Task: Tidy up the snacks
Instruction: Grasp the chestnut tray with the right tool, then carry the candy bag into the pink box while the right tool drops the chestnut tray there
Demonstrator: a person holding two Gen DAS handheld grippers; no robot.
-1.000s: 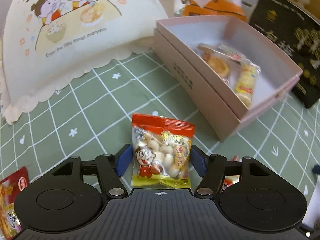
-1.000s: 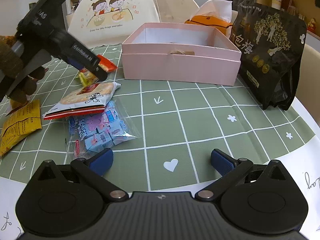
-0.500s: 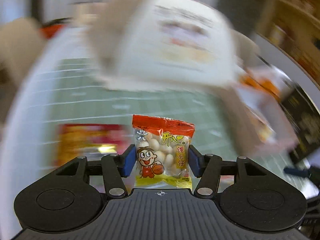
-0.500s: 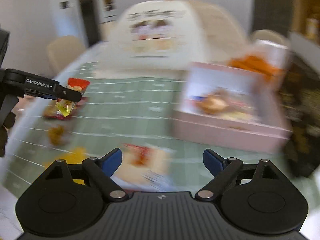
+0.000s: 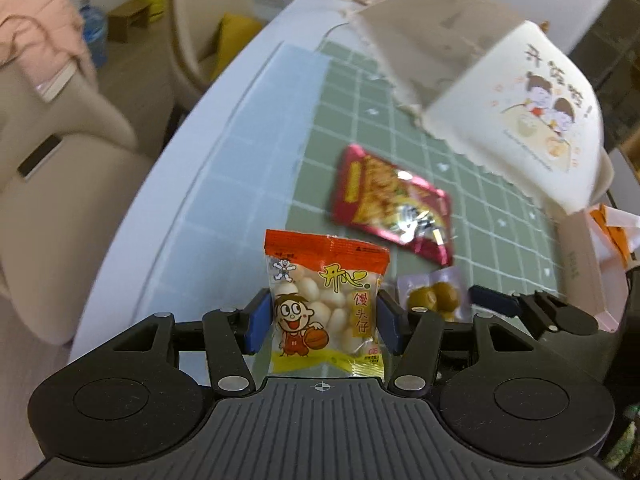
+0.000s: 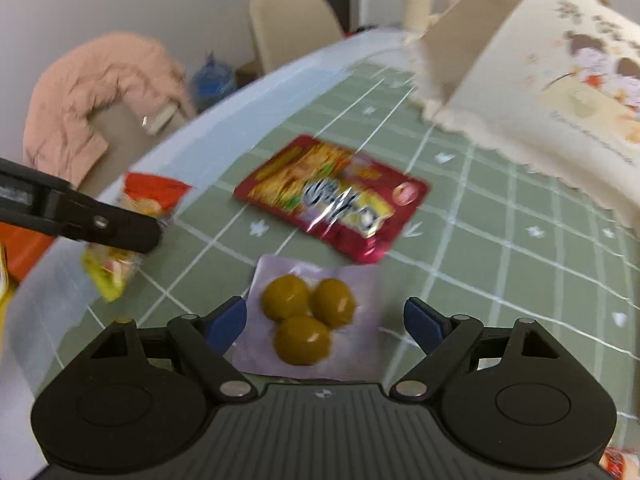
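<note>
Between the two blue pads of the right gripper (image 6: 324, 322) lies a clear pack of three green-brown balls (image 6: 306, 320), flat on the counter (image 6: 500, 264). The gripper is closing but not touching the pack yet. One red shiny snack bag (image 6: 332, 200) lies just past it, with its long side slanting toward the counter's left edge. Near that edge, the left gripper (image 5: 320, 322) pinches one bag of little white buns (image 5: 324, 304), held upright.
</note>
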